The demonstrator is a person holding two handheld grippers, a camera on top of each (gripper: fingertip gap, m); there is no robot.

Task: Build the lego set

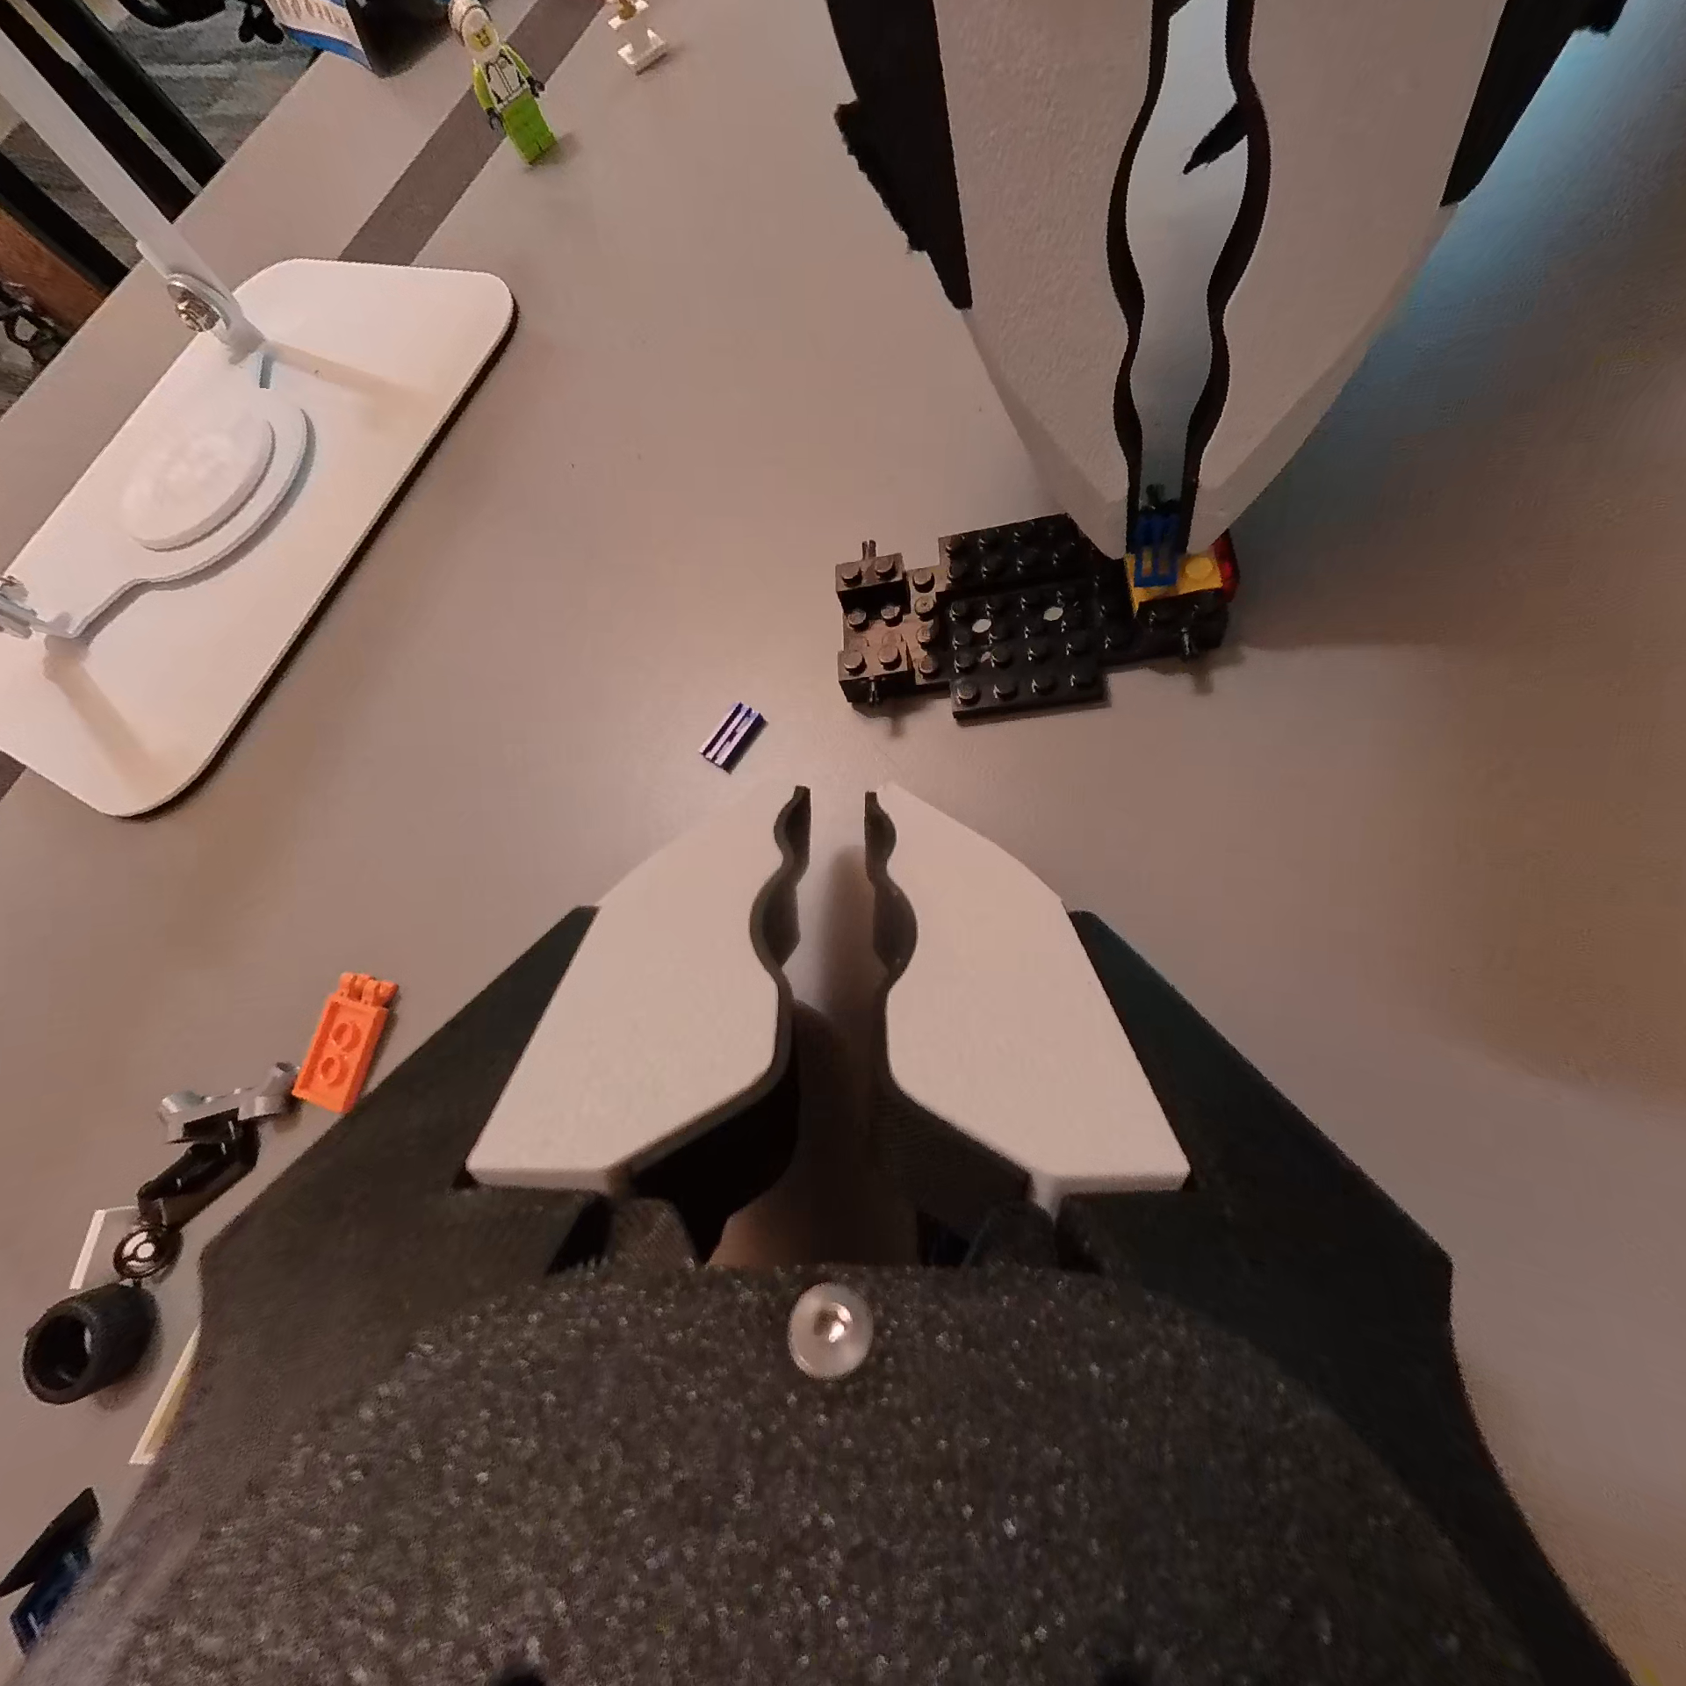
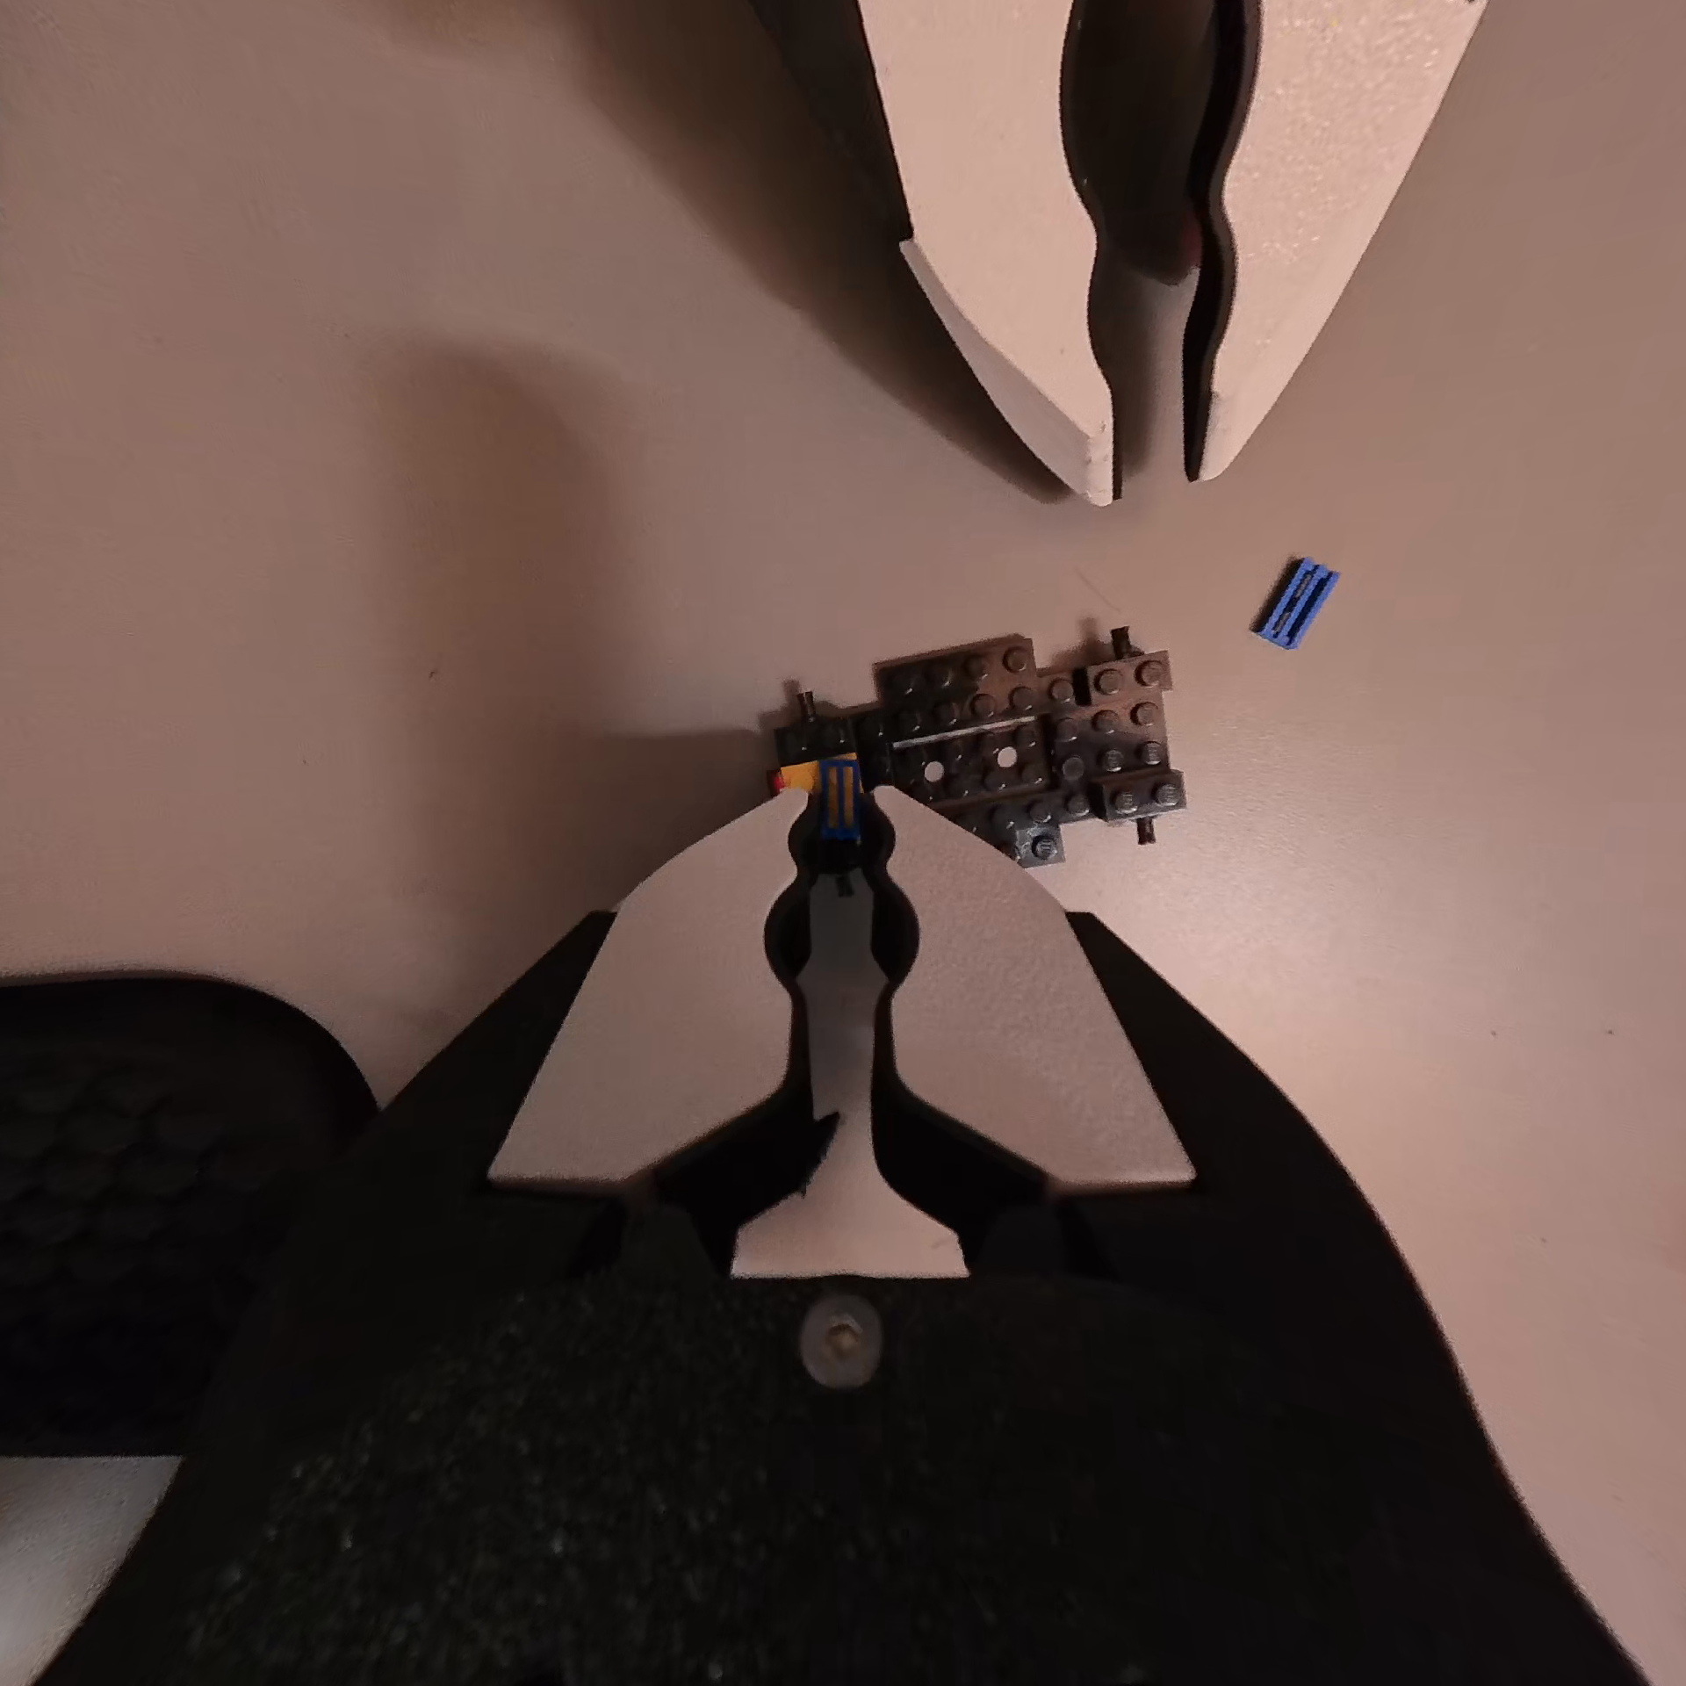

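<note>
A plain grey table (image 1: 639, 456) fills both views, with a white stand (image 1: 274, 474) off to the far left of our left gripper (image 1: 837, 803) and a green-legged figure (image 1: 511, 87) standing well beyond it. Straight ahead and a little right of that gripper sits the black car base (image 1: 994, 611) — flat plates joined, axle pins sticking out at the sides, no wheels on yet. At its far end is a yellow brick (image 1: 1186, 573), and our right gripper (image 2: 839, 798) has its tips down there, closed around a small blue grille tile (image 2: 840, 801) that looks to be seated on, or being pressed onto, that yellow brick; we cannot tell whether it is fully clicked home. Our left gripper hangs above the table with its jaws slightly apart and nothing between them. A second blue grille tile (image 1: 732, 736) lies loose just ahead and left of its tips, near the base but apart from it. By our judgement the build is early: the chassis is together, but the orange piece (image 1: 345, 1045), the tyre (image 1: 87, 1350) and the grey and black bits (image 1: 214, 1122) at our near left are untouched — bodywork and wheels remain.
</note>
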